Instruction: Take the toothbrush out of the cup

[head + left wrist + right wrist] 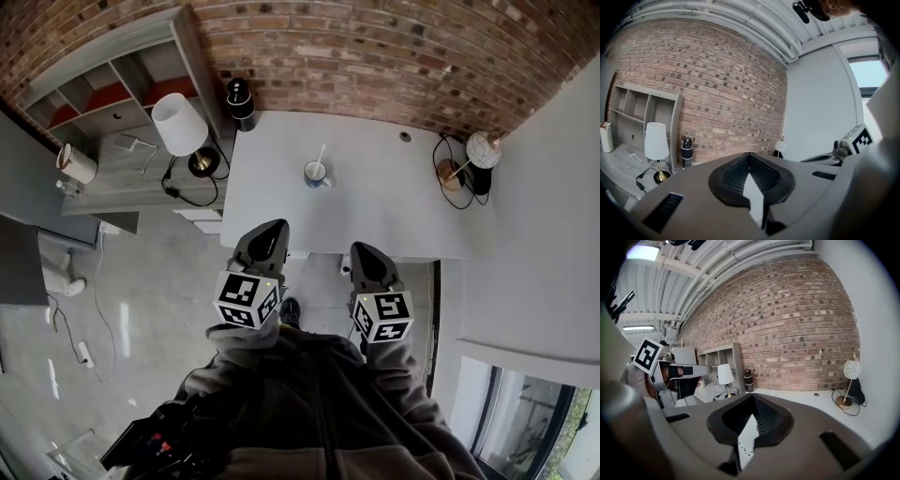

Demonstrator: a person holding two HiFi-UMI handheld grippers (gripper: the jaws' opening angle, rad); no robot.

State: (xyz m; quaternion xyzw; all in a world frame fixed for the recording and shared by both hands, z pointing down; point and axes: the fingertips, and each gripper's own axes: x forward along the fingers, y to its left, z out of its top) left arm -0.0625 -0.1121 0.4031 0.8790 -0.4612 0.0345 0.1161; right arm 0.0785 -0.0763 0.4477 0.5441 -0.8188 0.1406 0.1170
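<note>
A white-and-blue cup stands near the middle of the white table, with a pale toothbrush leaning out of it. Both grippers hang close to my body, short of the table's front edge. The left gripper is shut with nothing in it, and so is the right gripper. In the left gripper view the left gripper's jaws meet at the tip. The right gripper looks the same in its own view. The cup does not show in either gripper view.
A black bottle stands at the table's back left corner. A white lamp sits on a low grey shelf unit to the left. A globe lamp with cables is at the back right. A brick wall runs behind.
</note>
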